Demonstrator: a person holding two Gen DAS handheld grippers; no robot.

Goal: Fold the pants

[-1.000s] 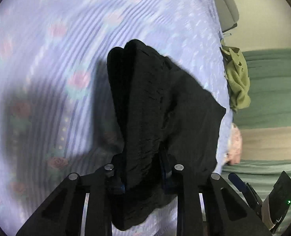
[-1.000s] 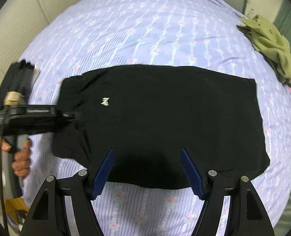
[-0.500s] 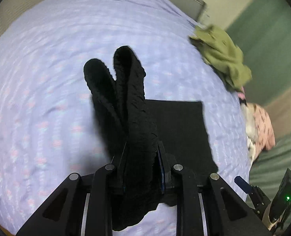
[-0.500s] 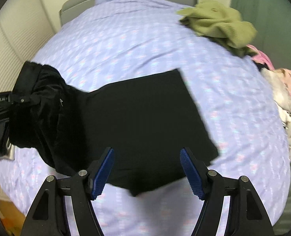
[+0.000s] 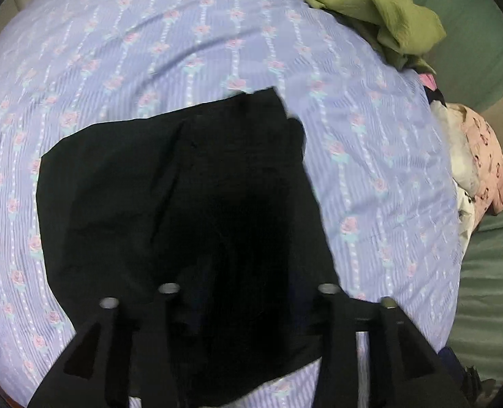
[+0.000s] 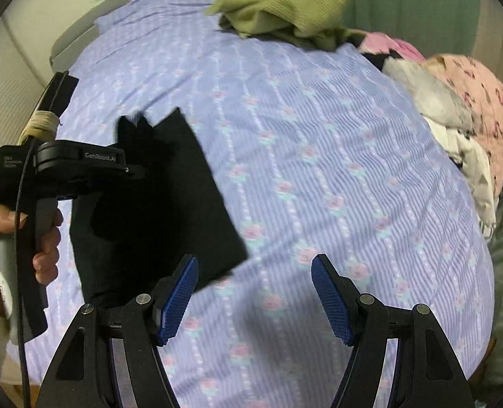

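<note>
Right gripper [image 6: 254, 294] sat apart with nothing in it over the floral bedsheet [image 6: 319, 187], left gripper [image 5: 248, 292] had just been opening above the folded black pants [image 5: 183, 187] lying flat there, nothing pinched, green garment [image 6: 285, 3] way back.
</note>
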